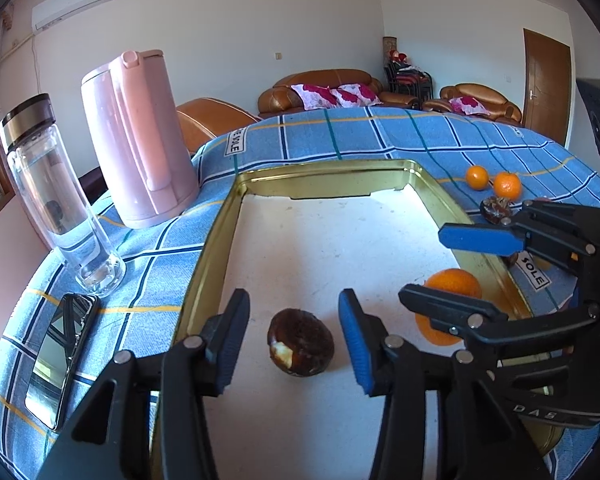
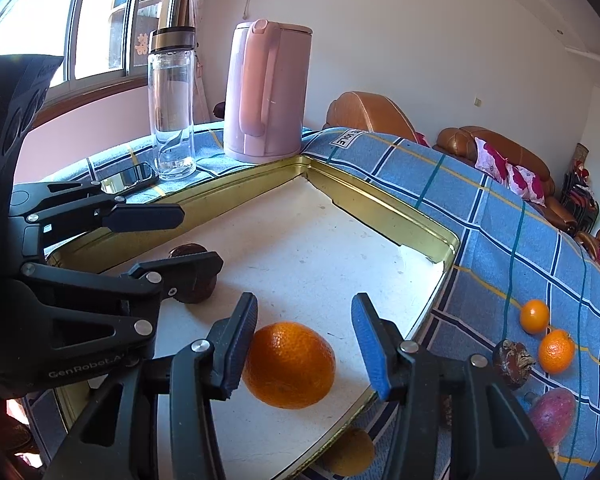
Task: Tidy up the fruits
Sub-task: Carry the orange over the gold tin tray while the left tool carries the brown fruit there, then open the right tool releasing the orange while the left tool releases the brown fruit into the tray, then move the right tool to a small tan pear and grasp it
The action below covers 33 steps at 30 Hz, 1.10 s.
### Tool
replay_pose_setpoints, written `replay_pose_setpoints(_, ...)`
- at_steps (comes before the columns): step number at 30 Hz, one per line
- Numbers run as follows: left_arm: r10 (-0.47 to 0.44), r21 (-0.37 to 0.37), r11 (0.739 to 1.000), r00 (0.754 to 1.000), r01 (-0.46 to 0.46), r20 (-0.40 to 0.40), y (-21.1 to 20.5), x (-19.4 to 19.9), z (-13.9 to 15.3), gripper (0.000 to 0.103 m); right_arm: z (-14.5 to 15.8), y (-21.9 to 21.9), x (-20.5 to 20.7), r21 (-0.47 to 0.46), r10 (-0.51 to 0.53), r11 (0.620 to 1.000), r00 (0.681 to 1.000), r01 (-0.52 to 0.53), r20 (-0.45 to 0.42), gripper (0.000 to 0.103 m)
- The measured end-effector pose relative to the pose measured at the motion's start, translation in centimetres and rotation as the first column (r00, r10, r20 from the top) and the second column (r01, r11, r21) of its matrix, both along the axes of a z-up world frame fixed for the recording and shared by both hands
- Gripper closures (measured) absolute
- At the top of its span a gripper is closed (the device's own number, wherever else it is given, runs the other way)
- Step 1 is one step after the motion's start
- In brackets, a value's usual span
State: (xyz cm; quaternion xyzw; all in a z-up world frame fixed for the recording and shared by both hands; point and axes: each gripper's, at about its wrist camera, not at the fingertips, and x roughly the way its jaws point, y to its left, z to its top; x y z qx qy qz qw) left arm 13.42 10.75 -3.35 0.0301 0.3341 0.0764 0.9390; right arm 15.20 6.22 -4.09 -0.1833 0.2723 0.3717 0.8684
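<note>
A gold-rimmed tray (image 1: 216,240) with a white floor lies on the blue checked cloth. A dark brown fruit (image 1: 300,342) lies in it between the fingers of my open left gripper (image 1: 294,338), untouched. A large orange (image 2: 290,364) lies in the tray between the fingers of my open right gripper (image 2: 304,344); the left finger (image 2: 240,344) is at its skin. The right gripper (image 1: 452,268) also shows in the left wrist view, over the orange (image 1: 450,282). Two small oranges (image 2: 534,316) (image 2: 556,350), a brown fruit (image 2: 512,358) and a pink fruit (image 2: 552,410) lie on the cloth outside the tray.
A pink kettle (image 1: 140,140), a glass bottle (image 1: 56,200) and a phone (image 1: 60,360) stand left of the tray. A yellow-brown fruit (image 2: 348,454) lies by the tray's near edge. Brown sofas (image 1: 324,88) stand behind the table.
</note>
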Motion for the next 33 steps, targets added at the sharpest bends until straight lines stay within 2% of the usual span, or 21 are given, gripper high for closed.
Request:
replay_pose_setpoints(5, 0.020, -0.035, 0.999, 0.999, -0.019, 0.038, 0.5, -0.5, 0.4, 0.039, 0.5, -0.8, -0.2, 0.043, -0.018, 0.999, 1.000, 0.018, 0.018, 0.049)
replay_pose_setpoints(8, 0.054, -0.079, 0.996, 0.996, -0.048, 0.078, 1.1, -1.3, 0.8, 0.023, 1.1, -1.8, -0.6, 0.094, -0.040, 0.995, 0.998, 0.035, 0.049, 0.042)
replay_pose_setpoints(10, 0.082, -0.061, 0.995, 0.989, -0.075, 0.119, 1.0, -2.0, 1.2, 0.005, 1.5, -2.7, -0.9, 0.125, -0.044, 0.992, 0.997, 0.035, 0.067, 0.042)
replay_pose_setpoints(11, 0.090, -0.050, 0.995, 0.986, -0.083, 0.141, 0.9, -2.4, 1.4, 0.001, 1.6, -3.2, -1.1, 0.128, -0.052, 0.991, 0.996, 0.042, 0.072, 0.042)
replay_pose_setpoints(14, 0.081, -0.052, 0.996, 0.977, -0.072, 0.198, 0.3, -3.7, 1.9, 0.000, 1.8, -5.0, -1.5, 0.131, -0.086, 0.989, 0.993, 0.074, 0.086, 0.042)
replay_pose_setpoints(17, 0.080, -0.049, 0.996, 0.968, -0.071, 0.239, -0.4, -4.7, 2.2, 0.000, 2.0, -7.1, -1.6, 0.150, -0.118, 0.983, 0.991, 0.107, 0.064, 0.042)
replay_pose_setpoints(24, 0.067, -0.054, 0.997, 0.964, -0.055, 0.256, -1.9, -5.0, 1.9, 0.000, 1.1, -9.3, -1.7, 0.100, -0.148, 0.984, 0.989, 0.147, 0.012, 0.042)
replay_pose_setpoints(27, 0.066, -0.058, 0.997, 0.967, -0.054, 0.246, -2.2, -4.8, 1.6, 0.000, 0.6, -9.2, -1.4, 0.080, -0.127, 0.988, 0.991, 0.129, -0.033, 0.052)
replay_pose_setpoints(33, 0.062, -0.060, 0.997, 0.968, -0.049, 0.244, -2.6, -5.0, 1.4, 0.000, -0.8, -7.2, -1.2, -0.020, -0.051, 0.999, 0.995, 0.049, -0.089, 0.060)
